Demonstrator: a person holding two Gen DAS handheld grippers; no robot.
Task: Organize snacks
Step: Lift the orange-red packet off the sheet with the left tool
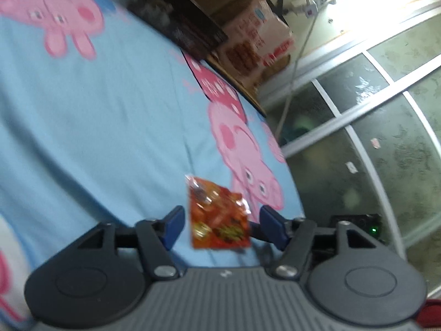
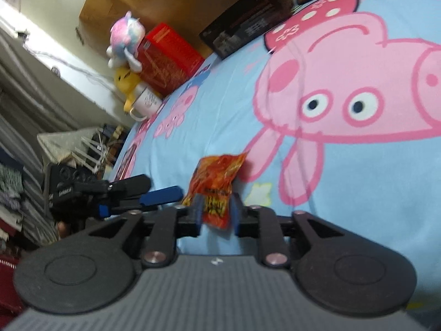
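Left wrist view: left gripper (image 1: 220, 224) wide open, blue fingertips (image 1: 173, 222) spread on either side of an orange-red snack packet (image 1: 217, 215), not touching it. Packet sits between them over the blue cartoon-pig bedsheet (image 1: 96, 127). Cardboard box (image 1: 256, 41) and black box (image 1: 182, 24) at the far edge of the bed.

Right wrist view: right gripper (image 2: 216, 212) closed down on the same packet (image 2: 217, 182), pinching its lower end; upper part sticks up past the fingertips. Left gripper (image 2: 160, 195) just beside it on the left, empty. Red box (image 2: 168, 58), plush toys (image 2: 126, 44) and white mug (image 2: 146, 102) at the bed edge.
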